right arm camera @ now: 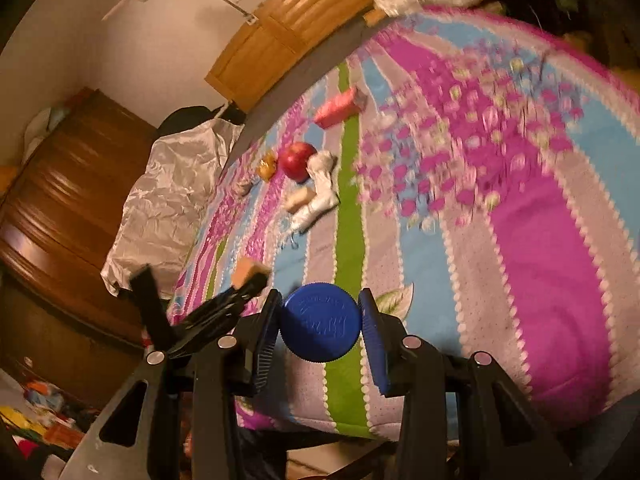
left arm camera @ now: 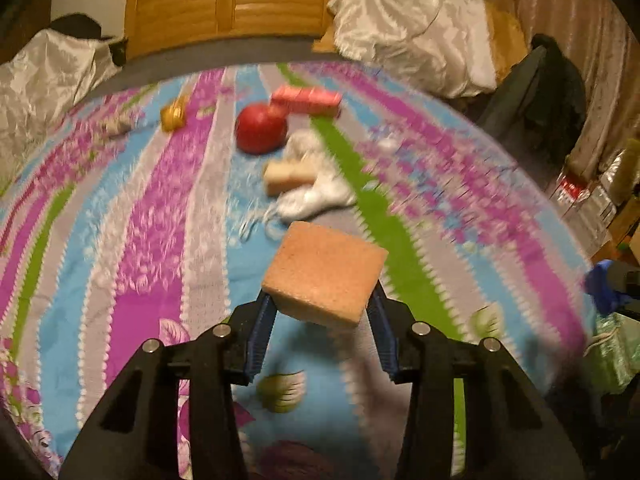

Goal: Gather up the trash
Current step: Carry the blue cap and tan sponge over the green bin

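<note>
- Left tongs: clamped on an orange-tan sponge block, one blue pad on each side; block held clear above the bed, centre of the left wrist view.
- The same left tongs show at lower left of the right wrist view, with the sponge block at their tip, over the bed's edge.
- Right tongs: clamped on a round blue cap with a ridged rim and raised lettering too blurred to read. Cap sits lower centre of the right wrist view, held above the bed near its edge.
- Bed: striped cover in magenta, blue, grey and green; wooden headboard at top of the left wrist view.
- Items lying on the bed, upper centre of the left wrist view:
  - red apple;
  - pink box just behind the apple, touching or nearly so;
  - crumpled white wrapper right of and below the apple;
  - pale beige block lying against the white wrapper;
  - small gold wrapper to the left of the apple, apart from it;
  - small grey crumpled scrap further left.
- Both views carry motion blur; fine detail on the cover is unreadable.
- Silvery sheets lie bunched at both upper corners beside the bed.
</note>
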`<state>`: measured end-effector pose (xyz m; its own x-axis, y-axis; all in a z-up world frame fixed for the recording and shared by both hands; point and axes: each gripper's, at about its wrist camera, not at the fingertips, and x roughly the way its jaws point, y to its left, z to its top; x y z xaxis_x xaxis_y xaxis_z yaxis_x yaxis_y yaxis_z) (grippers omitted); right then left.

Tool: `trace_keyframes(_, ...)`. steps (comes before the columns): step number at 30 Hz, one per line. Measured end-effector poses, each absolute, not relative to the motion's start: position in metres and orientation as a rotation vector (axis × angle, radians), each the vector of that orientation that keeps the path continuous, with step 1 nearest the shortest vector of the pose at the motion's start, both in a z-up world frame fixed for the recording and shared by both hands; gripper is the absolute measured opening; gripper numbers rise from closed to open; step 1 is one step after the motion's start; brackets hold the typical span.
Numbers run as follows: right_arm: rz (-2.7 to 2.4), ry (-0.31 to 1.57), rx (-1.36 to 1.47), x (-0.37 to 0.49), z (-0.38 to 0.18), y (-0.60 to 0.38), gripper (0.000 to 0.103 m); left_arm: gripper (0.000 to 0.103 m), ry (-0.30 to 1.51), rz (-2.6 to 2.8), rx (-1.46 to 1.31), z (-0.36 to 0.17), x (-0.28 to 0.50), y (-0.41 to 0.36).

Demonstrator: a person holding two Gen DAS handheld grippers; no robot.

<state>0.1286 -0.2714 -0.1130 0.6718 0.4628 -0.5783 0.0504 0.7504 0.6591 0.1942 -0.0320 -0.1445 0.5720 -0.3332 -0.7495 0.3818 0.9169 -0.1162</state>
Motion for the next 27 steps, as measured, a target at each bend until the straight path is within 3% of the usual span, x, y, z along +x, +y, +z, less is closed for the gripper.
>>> trace_keyframes(11, 0.017, 0.609, 0.505, 0.06, -0.023, -0.329, 0.041, 0.043, 0.687, -0.52, 0.181, -0.047, 0.167, -0.144)
trace_keyframes(27, -0.514, 0.51, 0.388, -0.091, 0.041, -0.465, 0.041, 0.043, 0.524, -0.856, 0.346, 0.009, 0.083, -0.34)
